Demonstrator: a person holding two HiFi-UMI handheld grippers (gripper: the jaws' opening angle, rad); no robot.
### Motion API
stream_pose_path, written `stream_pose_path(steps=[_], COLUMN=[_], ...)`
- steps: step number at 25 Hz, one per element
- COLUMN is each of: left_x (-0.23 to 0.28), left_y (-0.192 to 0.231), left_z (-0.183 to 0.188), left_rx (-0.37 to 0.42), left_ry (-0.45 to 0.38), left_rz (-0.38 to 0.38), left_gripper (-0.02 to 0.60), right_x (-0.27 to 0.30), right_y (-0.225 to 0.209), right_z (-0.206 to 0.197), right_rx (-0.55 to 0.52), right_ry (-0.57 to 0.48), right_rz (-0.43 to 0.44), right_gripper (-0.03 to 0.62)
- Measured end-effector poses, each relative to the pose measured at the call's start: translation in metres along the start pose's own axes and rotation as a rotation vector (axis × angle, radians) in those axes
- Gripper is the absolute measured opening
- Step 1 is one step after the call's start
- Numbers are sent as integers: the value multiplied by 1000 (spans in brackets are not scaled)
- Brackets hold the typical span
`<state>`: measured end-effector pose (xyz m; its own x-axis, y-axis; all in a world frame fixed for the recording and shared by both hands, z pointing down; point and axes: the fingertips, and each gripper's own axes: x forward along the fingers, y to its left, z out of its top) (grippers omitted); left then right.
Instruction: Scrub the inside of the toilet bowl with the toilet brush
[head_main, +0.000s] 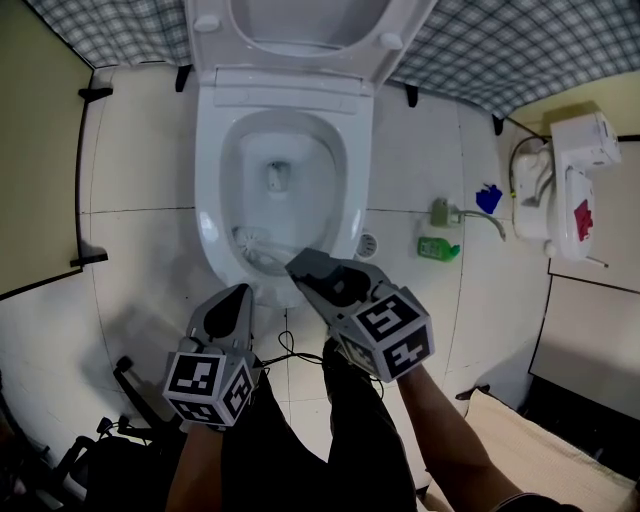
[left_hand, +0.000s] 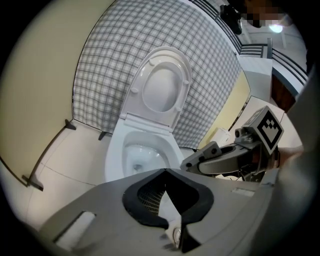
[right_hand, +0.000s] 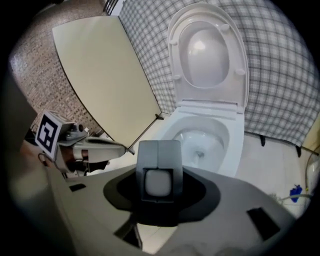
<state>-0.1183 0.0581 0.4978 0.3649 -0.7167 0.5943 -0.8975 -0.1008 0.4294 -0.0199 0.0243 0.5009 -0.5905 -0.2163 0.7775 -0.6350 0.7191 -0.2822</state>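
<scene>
Left tongs (head_main: 238, 298): closed, empty, over floor just before toilet bowl (head_main: 208, 215) front rim. Toilet brush (head_main: 252, 240): bristle head inside bowl, at front-left wall. Right tongs (head_main: 322, 278): clamped on brush handle. Green bottle (head_main: 437, 247): on floor, right.

Toilet bowl (head_main: 207, 215) white; toilet brush (head_main: 256, 244) grey; wall cloth (head_main: 500, 60) grey-white check; bottle (head_main: 437, 248) green (marker cubes (head_main: 208, 385) black-white).
</scene>
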Motion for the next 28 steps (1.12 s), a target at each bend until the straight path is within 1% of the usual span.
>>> stream_pose_path(steps=[5,9,13,15,18,20,24,28], left_x=[3,6,10,13,17,19,21,21], left_y=[4,10,16,17,15,13,10,9], left_z=[0,4,8,8,9,9,8,8], left_rx=[-1,0,0,1,-1,-1,0,3], left_ry=[7,12,15,18,20,22,26,23], left_rz=[5,16,21,21,16,11,5,-1], left_gripper=[8,8,8,8,8,8,8,8], right_x=[34,58,63,59,53,46,27,7], right_y=[-21,-51,-76,-83,-97,-107,-123,-130], right_z=[32,61,92,106,120,125,120,100], right_rx=[70,94,66,25,-66,-100,-111,-95], right_ry=[-163,-292,-379,-409,-412,-404,-365,-296], right_rz=[-51,-114,-155,-191,-281,-338,-446,-511], right_gripper=[192,192,190,190,190,190,192,190])
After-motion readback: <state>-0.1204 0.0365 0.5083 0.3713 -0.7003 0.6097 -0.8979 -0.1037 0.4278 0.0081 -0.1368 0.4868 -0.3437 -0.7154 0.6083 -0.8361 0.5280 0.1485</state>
